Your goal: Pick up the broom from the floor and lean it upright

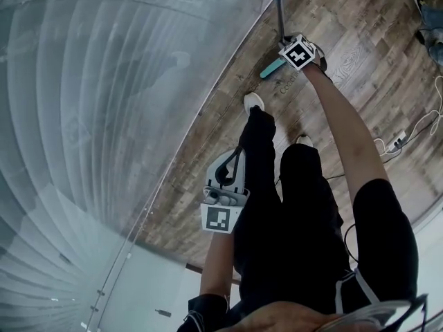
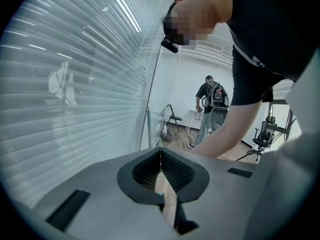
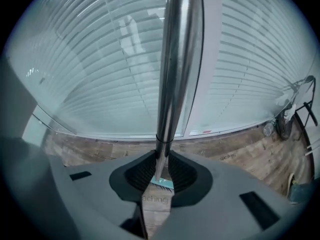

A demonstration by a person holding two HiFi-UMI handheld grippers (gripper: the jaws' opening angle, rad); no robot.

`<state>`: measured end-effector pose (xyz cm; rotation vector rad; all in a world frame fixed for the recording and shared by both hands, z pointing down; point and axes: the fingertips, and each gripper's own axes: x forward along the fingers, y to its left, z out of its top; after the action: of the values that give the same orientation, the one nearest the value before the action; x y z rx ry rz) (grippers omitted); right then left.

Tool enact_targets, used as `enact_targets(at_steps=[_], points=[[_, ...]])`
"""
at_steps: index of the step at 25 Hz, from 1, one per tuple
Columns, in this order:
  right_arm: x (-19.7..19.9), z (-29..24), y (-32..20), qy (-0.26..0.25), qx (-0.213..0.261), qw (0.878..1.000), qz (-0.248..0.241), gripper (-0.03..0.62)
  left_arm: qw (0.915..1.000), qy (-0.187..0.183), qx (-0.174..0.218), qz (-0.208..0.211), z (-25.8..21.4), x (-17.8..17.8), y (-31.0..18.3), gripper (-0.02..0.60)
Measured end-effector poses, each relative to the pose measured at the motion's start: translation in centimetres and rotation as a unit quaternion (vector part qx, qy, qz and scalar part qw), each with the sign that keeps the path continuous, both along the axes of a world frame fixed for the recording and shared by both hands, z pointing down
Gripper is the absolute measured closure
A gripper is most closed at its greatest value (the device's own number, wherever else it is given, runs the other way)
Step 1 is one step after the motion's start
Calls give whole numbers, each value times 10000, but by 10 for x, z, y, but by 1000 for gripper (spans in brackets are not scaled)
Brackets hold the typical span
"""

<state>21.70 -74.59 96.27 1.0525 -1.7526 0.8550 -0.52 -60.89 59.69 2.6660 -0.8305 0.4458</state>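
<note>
The right hand-held gripper (image 3: pixel 161 170) grips the broom (image 3: pixel 177 59), upright with its head seemingly on the floor (image 1: pixel 360 40) by the glass wall (image 1: pixel 104 81), while the left hand-held gripper (image 2: pixel 160 159) hangs closed and empty; the next move calls for tipping the broom against that wall and letting go

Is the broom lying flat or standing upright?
Upright: teal head on the floor, handle rising past the blinds, clamped low down by the right gripper.

we can read very little. in the right gripper view the wooden floor (image 3: pixel 100 145) carries pale printed lettering (image 3: pixel 154 200) that reads "aching", its start hidden. a second word (image 3: pixel 229 156) farther right is too faint to make out. in the head view the floor print (image 1: pixel 288 83) is blurred.
</note>
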Motion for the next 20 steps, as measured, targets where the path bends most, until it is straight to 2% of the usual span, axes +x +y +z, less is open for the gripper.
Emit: enact_targets(at_steps=[6,11,15,20], points=[[-4,1,0,90,253,9996,-94,510,9999,37,-123,-44,5,-4,1,563],[-8,1,-12,308,351,9979,-451,508,9998,23,-169,-108,10,-8,3,563],[-10,4,-14,203,480,9982,-307,508,9996,38,-205,-165,12,-11,2,563],[-14,3,-18,213,873,9949,-455,508,9994,76,-259,-212,13,-11,-1,563]])
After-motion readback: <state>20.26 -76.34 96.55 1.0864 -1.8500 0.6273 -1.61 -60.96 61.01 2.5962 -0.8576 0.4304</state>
